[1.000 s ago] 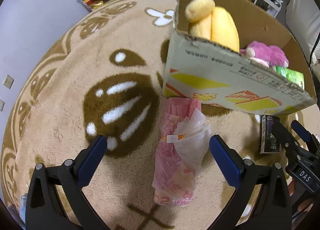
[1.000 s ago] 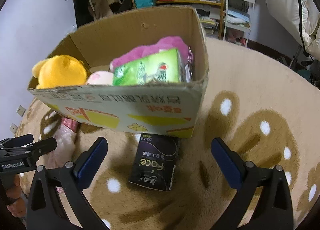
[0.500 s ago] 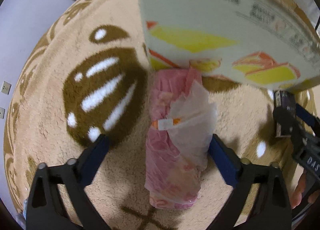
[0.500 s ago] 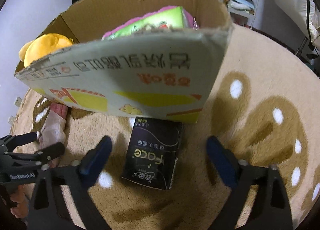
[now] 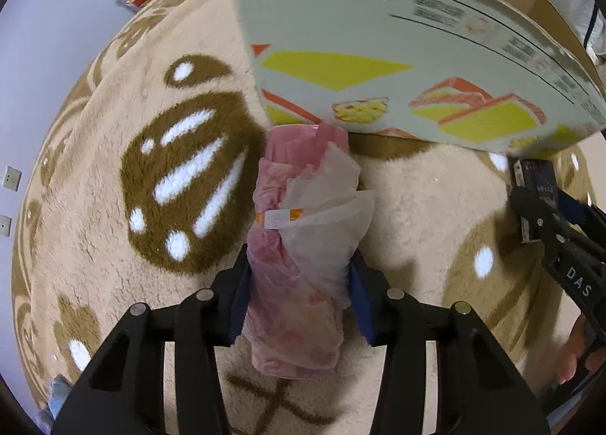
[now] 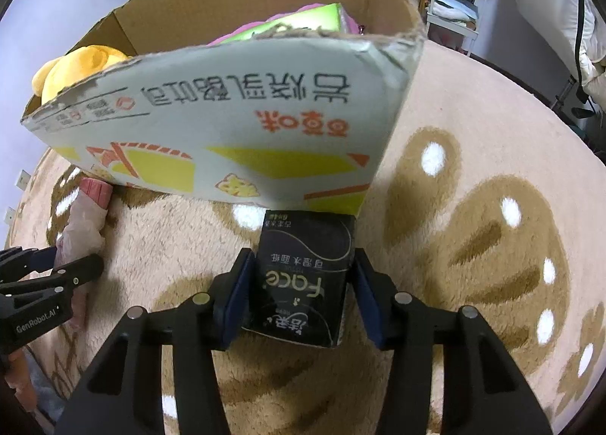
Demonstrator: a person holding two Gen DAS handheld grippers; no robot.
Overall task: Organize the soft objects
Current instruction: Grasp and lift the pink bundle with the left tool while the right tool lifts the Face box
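On the beige rug (image 5: 94, 177), at six o'clock of the box (image 6: 212, 132), both tongs have just been closing. Left tongs (image 5: 299, 302) now pinch the pink pack (image 5: 299, 283), pads pressed into its plastic at three and nine o'clock; its far end touches the box base at twelve. Right tongs (image 6: 299, 298) clamp the black tissue pack (image 6: 303, 276), which also lies against the box. Inside the box sit a yellow plush (image 6: 72, 64) at ten o'clock and a green pack (image 6: 295, 24).
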